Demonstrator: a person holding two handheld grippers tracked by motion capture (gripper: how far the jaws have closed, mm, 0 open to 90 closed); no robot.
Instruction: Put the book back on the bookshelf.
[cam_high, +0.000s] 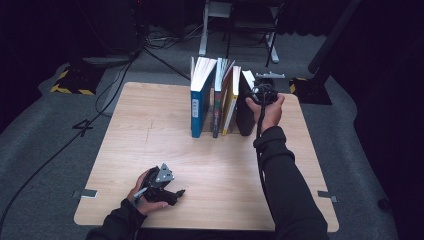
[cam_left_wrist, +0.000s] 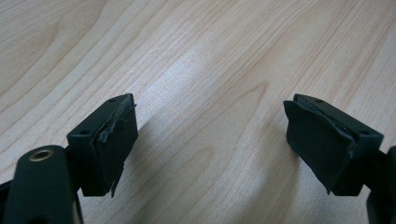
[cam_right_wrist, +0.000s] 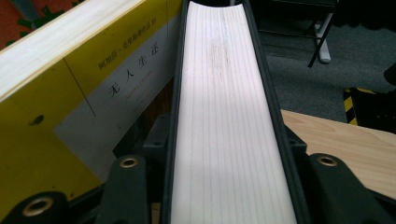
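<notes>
right gripper (cam_high: 260, 95): clamped around black book (cam_right_wrist: 229, 116), between its fingers | left gripper (cam_left_wrist: 210, 144): jaws apart, idle | book not yet pulled from row

The table (cam_left_wrist: 196, 60) is pale wood with a fine grain and a soft sheen. The left gripper (cam_left_wrist: 210, 140) has matt black plastic jaws; its pads (cam_left_wrist: 112, 140) look like rubber, frayed at the edges. The black book (cam_right_wrist: 229, 116) shows a cream paper page edge, finely lined, inside smooth dark covers. The yellow book (cam_right_wrist: 60, 121) has a slightly glossy cover. The floor (cam_high: 45, 130) is grey rough carpet
</notes>
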